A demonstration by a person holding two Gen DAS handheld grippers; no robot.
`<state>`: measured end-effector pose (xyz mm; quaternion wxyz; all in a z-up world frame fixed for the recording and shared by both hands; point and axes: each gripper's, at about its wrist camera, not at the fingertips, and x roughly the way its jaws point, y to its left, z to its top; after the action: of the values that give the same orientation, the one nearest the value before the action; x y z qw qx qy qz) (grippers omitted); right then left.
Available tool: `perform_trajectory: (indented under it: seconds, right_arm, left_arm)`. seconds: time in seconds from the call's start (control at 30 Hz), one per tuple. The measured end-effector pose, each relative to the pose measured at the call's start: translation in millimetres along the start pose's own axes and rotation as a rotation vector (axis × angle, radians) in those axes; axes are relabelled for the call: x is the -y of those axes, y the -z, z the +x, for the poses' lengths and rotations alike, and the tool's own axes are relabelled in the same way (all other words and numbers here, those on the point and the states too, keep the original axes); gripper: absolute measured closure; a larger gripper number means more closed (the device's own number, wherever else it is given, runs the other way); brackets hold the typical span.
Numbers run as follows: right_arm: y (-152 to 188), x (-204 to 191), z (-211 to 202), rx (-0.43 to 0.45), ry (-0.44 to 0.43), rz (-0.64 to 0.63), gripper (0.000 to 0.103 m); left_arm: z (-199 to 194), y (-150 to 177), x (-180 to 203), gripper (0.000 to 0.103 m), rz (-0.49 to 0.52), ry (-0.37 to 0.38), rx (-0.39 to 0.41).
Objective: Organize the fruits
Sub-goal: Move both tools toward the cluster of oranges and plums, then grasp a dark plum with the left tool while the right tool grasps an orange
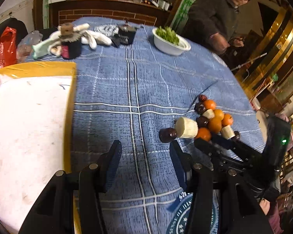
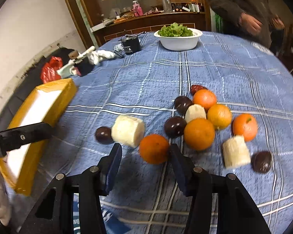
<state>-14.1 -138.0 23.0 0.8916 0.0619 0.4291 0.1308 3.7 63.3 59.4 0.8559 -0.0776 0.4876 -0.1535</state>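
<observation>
A pile of fruit lies on the blue checked tablecloth: several oranges, dark plums and white cut cylinders. The nearest orange sits just ahead of my right gripper, which is open and empty. My left gripper is open and empty over bare cloth, left of the pile. A white tray with yellow taped edges lies to its left; it also shows in the right wrist view. The right gripper's body shows in the left wrist view.
A white bowl of greens stands at the far side. A black cup, white gloves and clutter lie at the far left. A red bag sits off the table. A person stands behind the table.
</observation>
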Motion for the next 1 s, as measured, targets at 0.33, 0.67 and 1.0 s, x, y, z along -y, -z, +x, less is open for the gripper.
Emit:
perform_trajectory:
  seconds: [0.33,0.67,1.0]
  right_arm:
    - [0,26,-1,-0.024,-0.059,0.121,0.067]
    - [11,20,-19,0.006,-0.09,0.119,0.066]
    - [18,26,-28,0.013,-0.069,0.146,0.066]
  left_arm:
    - [55,-5,23,0.053,0.111,-0.037,-0.073]
    - [67,-7,56,0.051,0.278,-0.102,-0.011]
    - [75,-1,51,0.058,0.265,-0.089,-0.031]
